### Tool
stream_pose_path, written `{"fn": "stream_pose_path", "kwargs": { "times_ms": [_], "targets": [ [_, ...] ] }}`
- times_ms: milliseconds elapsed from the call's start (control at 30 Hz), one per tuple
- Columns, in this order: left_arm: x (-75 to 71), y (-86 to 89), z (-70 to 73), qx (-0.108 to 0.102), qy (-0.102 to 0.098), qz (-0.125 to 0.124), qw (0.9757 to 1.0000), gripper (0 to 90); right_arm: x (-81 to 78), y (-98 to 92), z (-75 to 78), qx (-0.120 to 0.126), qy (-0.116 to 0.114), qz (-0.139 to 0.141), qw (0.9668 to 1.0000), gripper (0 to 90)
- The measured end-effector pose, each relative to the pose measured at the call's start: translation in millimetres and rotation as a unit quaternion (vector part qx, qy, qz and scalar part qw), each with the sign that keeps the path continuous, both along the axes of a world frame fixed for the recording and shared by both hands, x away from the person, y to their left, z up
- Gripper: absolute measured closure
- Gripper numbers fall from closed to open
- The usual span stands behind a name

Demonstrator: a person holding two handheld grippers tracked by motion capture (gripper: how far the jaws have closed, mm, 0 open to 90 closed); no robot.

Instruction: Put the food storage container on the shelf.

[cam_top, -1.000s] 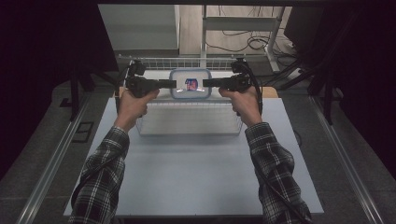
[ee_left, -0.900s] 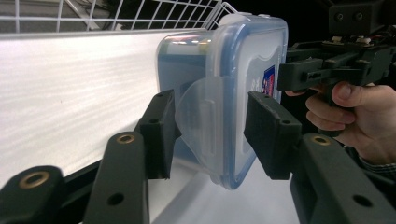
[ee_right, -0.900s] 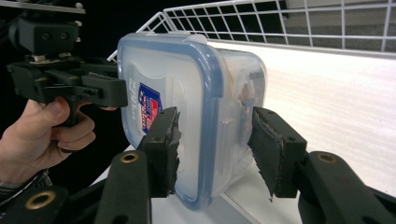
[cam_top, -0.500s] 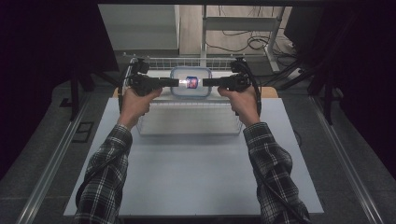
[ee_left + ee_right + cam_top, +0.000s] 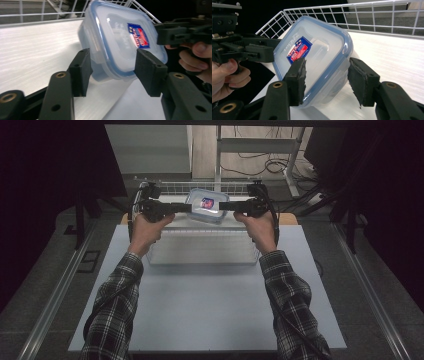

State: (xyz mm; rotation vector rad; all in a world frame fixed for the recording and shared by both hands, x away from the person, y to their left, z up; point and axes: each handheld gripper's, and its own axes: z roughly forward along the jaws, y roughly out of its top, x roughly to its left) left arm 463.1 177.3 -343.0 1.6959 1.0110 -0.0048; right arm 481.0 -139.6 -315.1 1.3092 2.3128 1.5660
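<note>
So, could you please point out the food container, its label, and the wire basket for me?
food container (image 5: 117, 52): left gripper view, middle of its clear lid.
label (image 5: 298, 50): right gripper view, centre of the red and blue sticker.
wire basket (image 5: 372, 15): right gripper view, its white back wall.

Both tongs, left tongs (image 5: 186, 208) and right tongs (image 5: 223, 206), flank the tilted container (image 5: 206, 205).

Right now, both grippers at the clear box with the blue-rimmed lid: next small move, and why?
Probably lower the clear plastic box with the blue-rimmed lid until it sits flat. It hangs tilted between the left gripper, whose jaws have just been opening, with a gap at each pad, and the right gripper, jaws astride its rim. The wire rack stands close behind, so move slowly.
</note>
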Motion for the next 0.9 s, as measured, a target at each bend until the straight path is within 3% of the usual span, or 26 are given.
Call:
{"fn": "stream_pose_path", "kwargs": {
  "times_ms": [67,100,133,233,267,367,433,533,633,667,767,900],
  "targets": [
    [-0.4,-1.2,1.3,0.004,-0.001,0.004,1.0,47.0,0.4,-1.6,0.6,-0.003,-0.008,-0.008,0.9999,51.4],
    [-0.9,-3.5,1.8,0.023,-0.001,0.01,0.9997,46.8,0.1,-1.5,1.4,-0.014,-0.019,-0.019,0.9996,52.3],
    [-1.4,-8.8,-0.4,0.067,-0.004,0.013,0.9976,44.6,0.0,0.8,1.7,-0.037,-0.039,-0.032,0.998,53.6],
    [-1.6,-10.6,-3.8,0.063,-0.006,0.012,0.9979,41.9,-0.3,2.6,2.3,-0.045,-0.052,-0.041,0.9968,55.1],
    [-2.3,-9.6,-4.3,0.056,-0.009,0.015,0.9983,40.3,-3.7,3.6,4.0,-0.055,-0.074,-0.047,0.9946,58.7],
    [-4.6,-6.4,-2.2,0.049,-0.018,0.023,0.9984,40.1,-8.6,2.1,6.1,-0.055,-0.081,-0.043,0.9943,62.4],
    [-9.4,-1.3,1.7,0.038,-0.029,0.028,0.9984,40.3,-18.6,-0.6,9.5,-0.046,-0.088,-0.028,0.9947,70.3],
    [-20.0,6.1,6.1,0.03,-0.067,0.035,0.9967,35.8,-37.1,-0.8,8.3,-0.047,-0.097,0.003,0.9942,83.3],
    [-30.3,10.8,4.7,0.027,-0.092,0.047,0.9943,26.1,-49.8,6.1,-4.2,-0.066,-0.095,0.037,0.9926,88.6],
    [-32.5,11.2,3.8,0.028,-0.096,0.048,0.9938,20.6,-51.7,12.8,-13.9,-0.082,-0.09,0.051,0.9912,88.7],
    [-40.2,11.3,-1.5,0.036,-0.111,0.049,0.9919,16.9,-47.7,18.2,-21.2,-0.095,-0.091,0.046,0.9902,88.7],
    [-49.9,10.0,-8.0,0.054,-0.122,0.042,0.9902,13.4,-35.5,19.8,-25.5,-0.093,-0.082,0.032,0.9918,88.9]
  ]
}}
